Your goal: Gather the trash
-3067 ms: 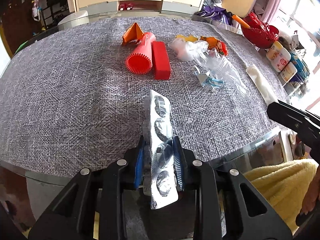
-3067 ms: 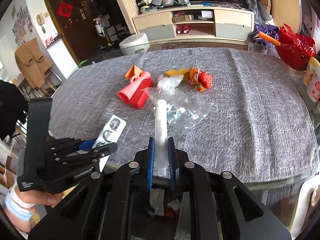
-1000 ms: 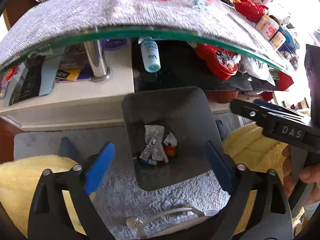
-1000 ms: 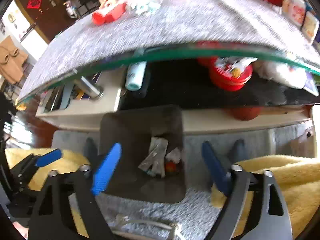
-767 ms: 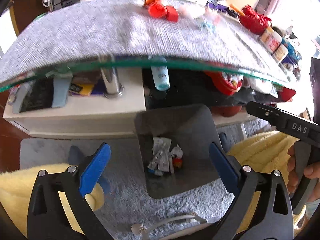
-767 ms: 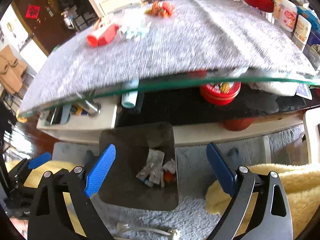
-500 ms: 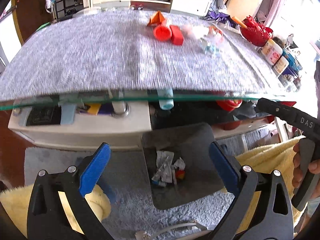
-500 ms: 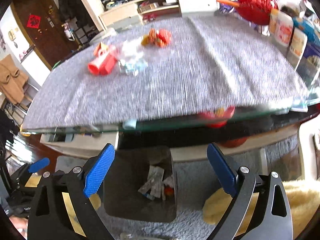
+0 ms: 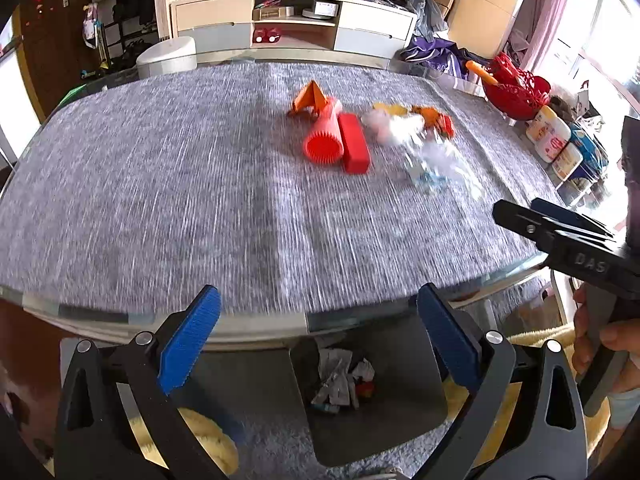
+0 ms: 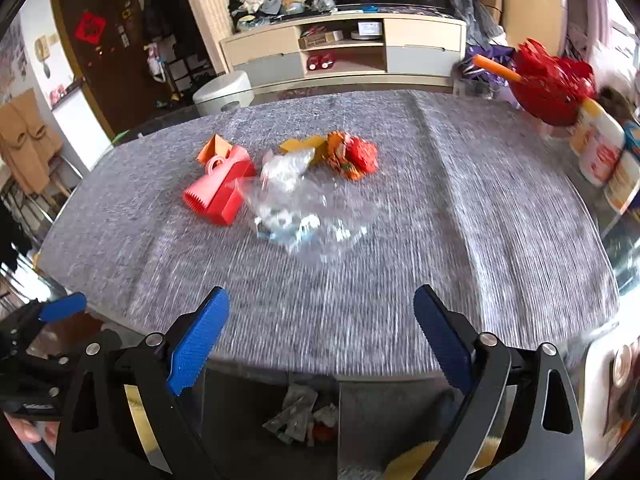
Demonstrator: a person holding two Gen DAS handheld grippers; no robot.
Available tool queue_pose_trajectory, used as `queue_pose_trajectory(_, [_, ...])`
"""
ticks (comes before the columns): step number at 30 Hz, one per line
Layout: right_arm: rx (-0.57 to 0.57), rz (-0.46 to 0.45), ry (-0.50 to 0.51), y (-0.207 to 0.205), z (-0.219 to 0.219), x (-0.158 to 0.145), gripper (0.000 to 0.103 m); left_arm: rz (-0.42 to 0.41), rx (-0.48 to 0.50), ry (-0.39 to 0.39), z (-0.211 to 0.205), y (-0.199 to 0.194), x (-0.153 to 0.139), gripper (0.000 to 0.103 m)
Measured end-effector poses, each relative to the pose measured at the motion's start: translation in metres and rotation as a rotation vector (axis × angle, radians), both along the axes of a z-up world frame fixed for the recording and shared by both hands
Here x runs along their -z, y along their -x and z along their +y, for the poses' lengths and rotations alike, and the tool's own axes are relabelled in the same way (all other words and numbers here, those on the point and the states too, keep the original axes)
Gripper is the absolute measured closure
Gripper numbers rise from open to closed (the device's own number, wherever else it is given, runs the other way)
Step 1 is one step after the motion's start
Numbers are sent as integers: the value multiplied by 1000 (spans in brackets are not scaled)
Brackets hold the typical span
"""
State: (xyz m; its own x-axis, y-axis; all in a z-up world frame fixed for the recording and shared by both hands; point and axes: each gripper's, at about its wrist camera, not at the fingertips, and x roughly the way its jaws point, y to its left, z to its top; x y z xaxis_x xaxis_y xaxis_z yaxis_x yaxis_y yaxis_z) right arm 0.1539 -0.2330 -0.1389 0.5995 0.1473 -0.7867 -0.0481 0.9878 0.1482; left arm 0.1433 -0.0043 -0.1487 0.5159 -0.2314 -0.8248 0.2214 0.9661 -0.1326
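Above the bin (image 9: 400,432), both tools spread wide, nothing held
L tool (image 9: 320,344) & R tool (image 10: 320,344) near worktop (image 10: 440,220) edge; wrappers (image 10: 352,156) beyond

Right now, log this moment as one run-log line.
left gripper: open, empty | right gripper: open, empty | bin: holds scraps | table: clear bag, wrappers left
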Motion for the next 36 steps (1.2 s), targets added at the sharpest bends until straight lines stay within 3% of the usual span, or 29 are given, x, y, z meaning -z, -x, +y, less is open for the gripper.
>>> queue_pose_trajectory(4, [-32, 8, 21, -24, 8, 3, 16, 8, -14, 6, 5, -18, 0, 9])
queue_pose_trajectory(15, [-70, 39, 69, -64, 27, 19, 17, -7, 7, -8, -4, -82, -8, 10])
queue_pose_trajectory(17, [-66, 41, 51, -66, 25, 21, 18, -4, 10, -10, -8, -94, -5, 11])
queue_pose_trajectory(25, [-55, 55, -44, -70, 14, 22, 48, 53, 37, 10, -23, -141, 19, 27])
queue_pose_trajectory(31, [-30, 45, -130, -71, -1, 12, 54, 66, 40, 19, -23, -157, 30, 40])
queue_pose_trajectory(36, [-22, 46, -154, -69, -8, 11, 54, 72, 62, 7, -27, -164, 35, 41])
